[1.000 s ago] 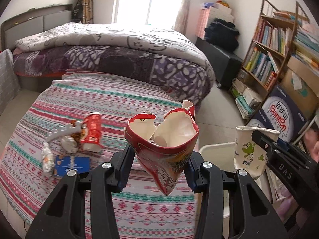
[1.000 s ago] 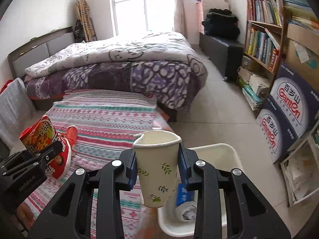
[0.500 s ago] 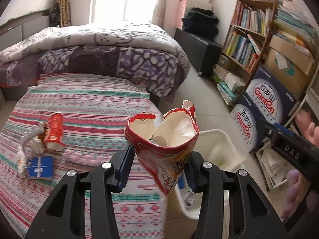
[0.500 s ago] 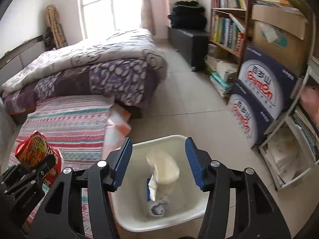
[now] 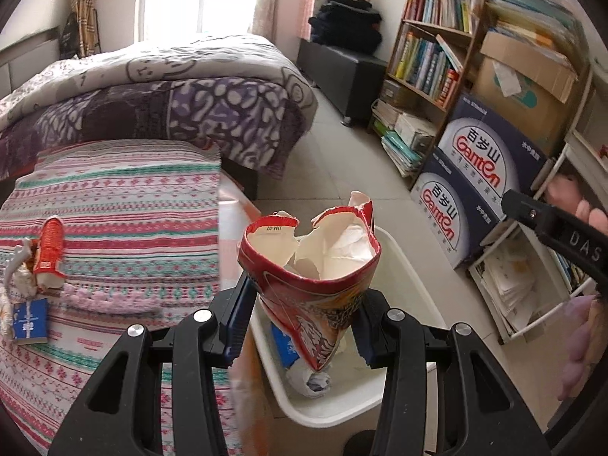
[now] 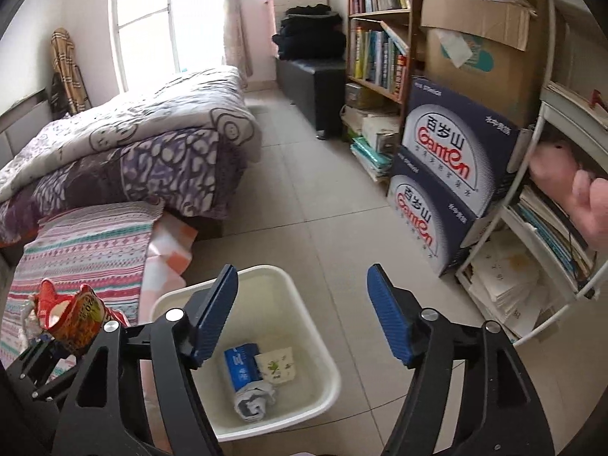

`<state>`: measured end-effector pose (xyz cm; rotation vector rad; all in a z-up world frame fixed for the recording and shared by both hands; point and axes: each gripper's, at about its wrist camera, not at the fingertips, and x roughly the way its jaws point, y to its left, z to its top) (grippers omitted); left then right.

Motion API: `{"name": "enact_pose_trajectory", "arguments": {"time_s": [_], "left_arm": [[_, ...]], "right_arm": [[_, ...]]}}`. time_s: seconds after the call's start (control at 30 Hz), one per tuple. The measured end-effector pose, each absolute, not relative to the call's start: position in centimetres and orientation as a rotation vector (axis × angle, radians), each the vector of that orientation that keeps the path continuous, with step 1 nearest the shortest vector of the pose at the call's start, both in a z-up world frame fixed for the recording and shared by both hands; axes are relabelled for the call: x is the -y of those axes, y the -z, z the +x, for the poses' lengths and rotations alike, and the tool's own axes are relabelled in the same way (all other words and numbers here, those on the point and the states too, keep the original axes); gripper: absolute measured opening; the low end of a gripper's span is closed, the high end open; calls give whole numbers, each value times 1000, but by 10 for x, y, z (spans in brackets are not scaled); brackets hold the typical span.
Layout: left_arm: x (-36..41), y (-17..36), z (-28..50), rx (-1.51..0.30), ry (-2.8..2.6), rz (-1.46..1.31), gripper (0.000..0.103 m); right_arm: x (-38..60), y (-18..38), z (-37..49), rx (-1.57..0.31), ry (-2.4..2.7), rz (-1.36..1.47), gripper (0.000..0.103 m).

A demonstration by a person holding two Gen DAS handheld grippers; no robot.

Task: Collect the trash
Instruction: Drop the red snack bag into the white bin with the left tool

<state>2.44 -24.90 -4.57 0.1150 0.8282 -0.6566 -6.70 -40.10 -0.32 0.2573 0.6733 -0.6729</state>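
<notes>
Beside the striped bed sits a white bin (image 6: 243,410); the left gripper (image 5: 300,323), pinching a torn red noodle cup (image 5: 309,281), should let go right over it, while the right gripper (image 6: 302,315) fingers are spreading, empty.

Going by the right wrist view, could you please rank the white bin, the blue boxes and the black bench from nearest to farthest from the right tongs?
1. White bin: directly below the right tongs, whose jaws are opening with nothing between them.
2. Blue boxes: stacked to the right, against the shelves.
3. Black bench: far end of the floor, near the window.
</notes>
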Motion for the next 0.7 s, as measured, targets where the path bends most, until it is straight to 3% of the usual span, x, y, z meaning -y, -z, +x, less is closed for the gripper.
{"name": "enact_pose_trajectory", "arguments": {"time_s": [0.1,0.17,0.33,0.6,0.7], "left_arm": [[257,49,23,-836,668,113,46],[263,51,22,-842,679,106,47],[273,54,20,-865,701,85,50],[270,48,15,-850,711,79,67],[266,43,14,-834,702,80,68]], "right_arm": [[406,4,-73,-667,711,241,76],[410,3,-79,-651,753,229,86],[419,0,-88,-619,816,227,95],[418,-2,-88,-610,829,218,96],[409,-3,-84,-607,828,179,96]]}}
